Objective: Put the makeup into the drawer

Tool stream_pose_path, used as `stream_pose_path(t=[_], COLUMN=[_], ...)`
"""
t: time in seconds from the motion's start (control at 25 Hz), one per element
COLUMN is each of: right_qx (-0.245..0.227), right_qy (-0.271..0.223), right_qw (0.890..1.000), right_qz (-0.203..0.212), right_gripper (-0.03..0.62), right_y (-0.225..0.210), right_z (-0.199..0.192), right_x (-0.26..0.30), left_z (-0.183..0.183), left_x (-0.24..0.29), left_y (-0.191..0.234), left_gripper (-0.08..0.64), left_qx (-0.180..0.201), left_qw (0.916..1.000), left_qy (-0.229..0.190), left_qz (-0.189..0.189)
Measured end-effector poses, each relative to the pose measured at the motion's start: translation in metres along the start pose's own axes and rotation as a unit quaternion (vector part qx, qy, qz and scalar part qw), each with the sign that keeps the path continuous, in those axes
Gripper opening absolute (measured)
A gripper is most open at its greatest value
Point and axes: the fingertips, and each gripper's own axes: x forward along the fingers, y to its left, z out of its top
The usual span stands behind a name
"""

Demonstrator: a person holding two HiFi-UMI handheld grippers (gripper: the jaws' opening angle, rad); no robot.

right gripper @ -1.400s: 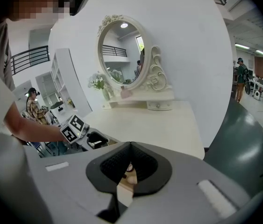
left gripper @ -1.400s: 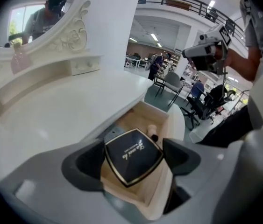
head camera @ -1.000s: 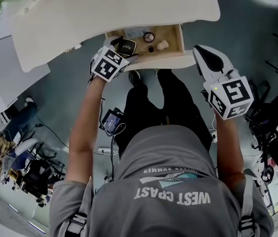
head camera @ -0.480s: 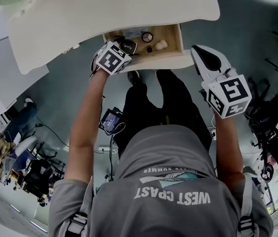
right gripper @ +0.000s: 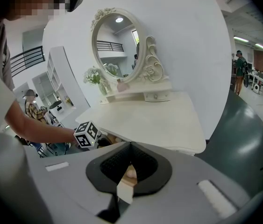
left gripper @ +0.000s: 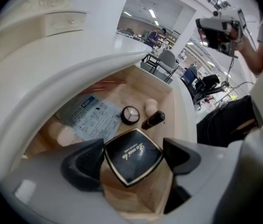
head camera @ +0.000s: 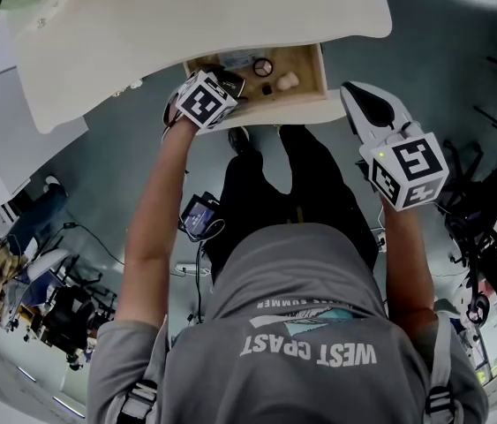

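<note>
wooden drawer (left gripper: 136, 85) holds palette (left gripper: 131, 115), lipstick (left gripper: 153, 120), sponge (left gripper: 151, 106); left tool (left gripper: 133, 148) grips black compact (left gripper: 132, 161), right tool (right gripper: 130, 153) closed.

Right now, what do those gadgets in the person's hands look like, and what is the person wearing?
The left gripper and right gripper are light grey shells with black-lined jaws, each bearing a white cube of black markers. The person wears a grey short-sleeved T-shirt with white lettering and black trousers.

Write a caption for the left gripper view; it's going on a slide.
Left gripper holds a black compact over the open drawer, beside a round palette.
</note>
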Motion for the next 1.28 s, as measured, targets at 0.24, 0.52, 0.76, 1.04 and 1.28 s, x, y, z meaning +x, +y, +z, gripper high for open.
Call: stream_pose_path(t=[0.24,0.52,0.76,1.04,1.28], right_qx=[-0.004,-0.009,-0.023,-0.048,-0.078], right_qy=[-0.004,-0.012,-0.036,-0.07,-0.102], right_qw=[1.0,1.0,0.999,0.996,0.992], right_qz=[0.002,0.001,-0.006,-0.007,-0.002], right_gripper=[0.003,0.003,0.003,0.002,0.002], right_y=[0.004,0.008,0.015,0.036,0.062], right_z=[0.004,0.013,0.04,0.063,0.093], right_x=[-0.004,-0.013,-0.03,-0.056,-0.095], left_z=[0.002,0.011,0.021,0.027,0.041], left_x=[-0.003,-0.019,-0.058,-0.13,-0.213], left_y=[0.0,-0.002,-0.002,-0.017,-0.046], left_gripper=[0.396,0.408,0.399,0.343,0.239], left_qx=[0.009,0.012,0.022,0.029,0.026], left_qw=[0.9999,0.9997,0.9985,0.9927,0.9791], left_qy=[-0.006,-0.019,-0.039,-0.089,-0.162], left_qz=[0.003,0.008,0.032,0.077,0.12])
